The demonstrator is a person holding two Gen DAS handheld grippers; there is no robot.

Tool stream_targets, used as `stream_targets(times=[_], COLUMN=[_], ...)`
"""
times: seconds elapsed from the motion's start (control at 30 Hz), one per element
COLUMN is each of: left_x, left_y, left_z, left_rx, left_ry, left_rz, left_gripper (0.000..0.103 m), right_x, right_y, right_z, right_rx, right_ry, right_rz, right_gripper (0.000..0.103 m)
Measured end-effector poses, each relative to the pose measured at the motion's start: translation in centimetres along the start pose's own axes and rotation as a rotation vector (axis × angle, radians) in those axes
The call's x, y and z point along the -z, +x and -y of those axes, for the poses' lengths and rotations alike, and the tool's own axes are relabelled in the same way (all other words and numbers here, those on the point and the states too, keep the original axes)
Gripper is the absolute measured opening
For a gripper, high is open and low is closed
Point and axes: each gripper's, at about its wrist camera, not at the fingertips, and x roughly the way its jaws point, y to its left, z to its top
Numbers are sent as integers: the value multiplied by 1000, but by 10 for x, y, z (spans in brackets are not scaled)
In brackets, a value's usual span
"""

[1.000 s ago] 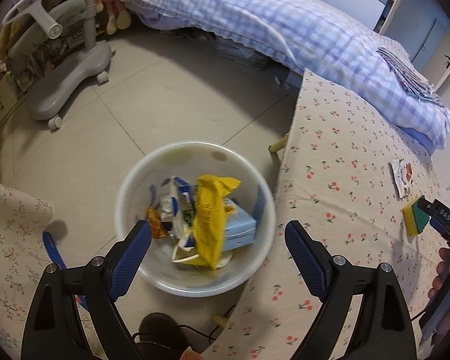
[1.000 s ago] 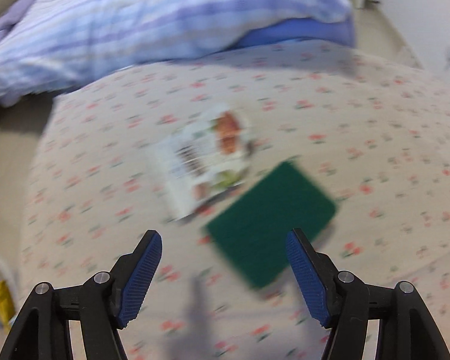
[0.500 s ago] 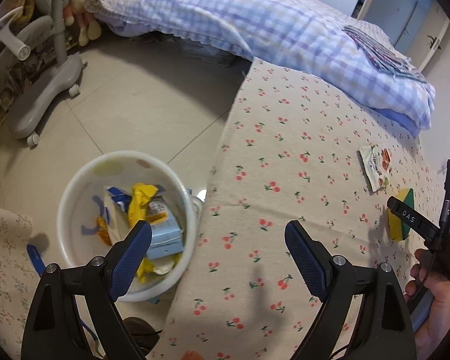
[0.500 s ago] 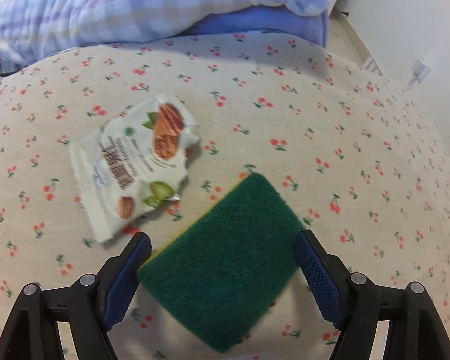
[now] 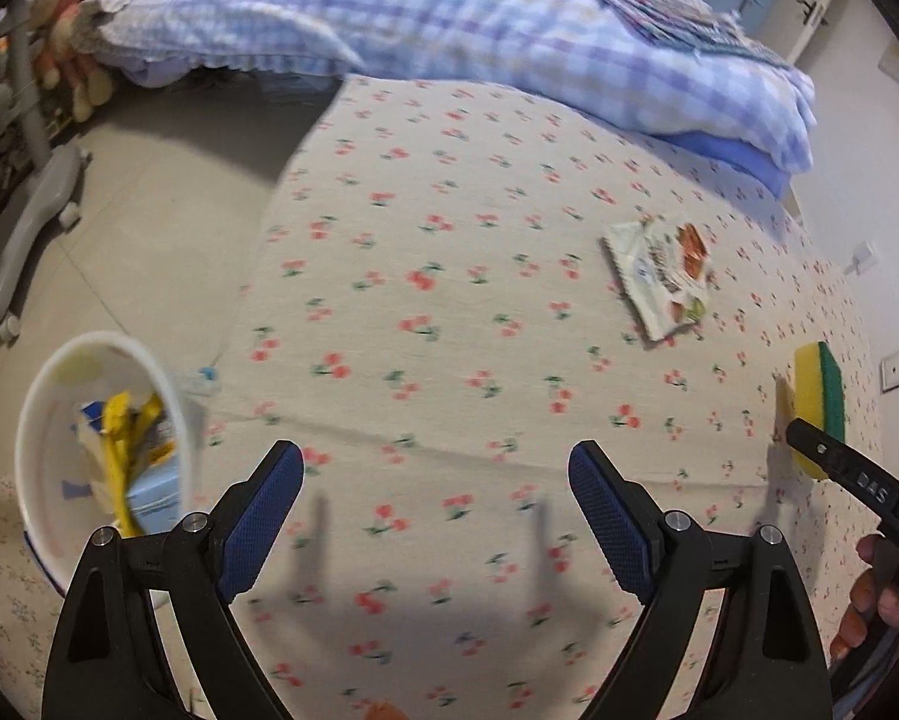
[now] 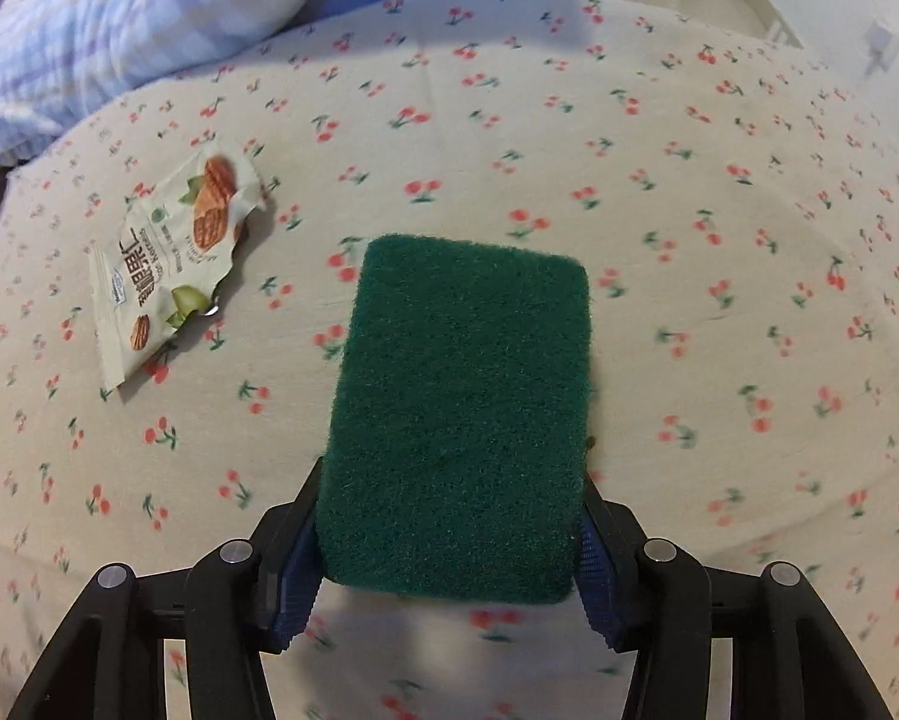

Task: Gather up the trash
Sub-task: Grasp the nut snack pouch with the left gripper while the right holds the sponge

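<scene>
Fingers of the right gripper are closing on the green sponge, pads touching its sides. Left gripper hangs wide open and empty above the desk. Snack wrapper lies just beside the sponge; the bin stands off the desk's edge. Squeezed foam might spring loose, I judge.

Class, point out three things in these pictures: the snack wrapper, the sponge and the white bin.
snack wrapper (image 6: 173, 270), right wrist view, middle of its printed face.
sponge (image 6: 461, 420), right wrist view, centre of its green scouring side.
white bin (image 5: 98, 343), left wrist view, its far rim.
</scene>
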Motion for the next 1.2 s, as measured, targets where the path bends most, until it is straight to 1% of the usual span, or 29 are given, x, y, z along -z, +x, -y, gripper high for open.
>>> stream_targets(times=[0.1,0.17,0.33,0.4,0.57,0.63,0.77,0.83,0.93,1.03,1.07,1.1,1.13,1.17,1.2], left_x=[-10,-19,-35,-40,-49,-52,-53,-50,-47,-44,-42,-41,-40,-40,-39], left_y=[9,16,23,31,55,63,72,72,71,67,66,64,62,60,59], left_z=[26,51,99,114,130,132,134,135,138,139,140,140,140,140,139], left_rx=[17,23,33,31,20,1,-14,-22,-19,-14,-10,-8,-1,8,13], left_ry=[20,50,133,159,153,149,146,162,184,198,205,210,215,219,220], left_rz=[-13,-6,74,89,104,107,115,128,144,152,153,153,149,141,136], left_gripper=[92,92,92,92,92,91,80,80,73,60,51,38,32,22,18], right_x=[4,7,14,15,16,17,18,19,19,18,18,18,18,18,18], right_y=[-16,-26,-39,-43,-50,-50,-49,-50,-50,-52,-53,-53,-54,-55,-56], right_z=[21,34,69,83,110,117,124,126,126,125,125,123,122,121,120], right_rx=[0,-3,-30,-41,-39,-38,-45,-49,-53,-57,-59,-59,-61,-65,-67], right_ry=[-20,-38,-15,-2,25,32,35,32,28,29,28,27,26,24,21], right_rz=[24,44,56,58,73,75,69,68,69,72,74,75,75,75,75], right_gripper=[60,60,60,60,60,60,60,61,61,61,61,61,61,61,61])
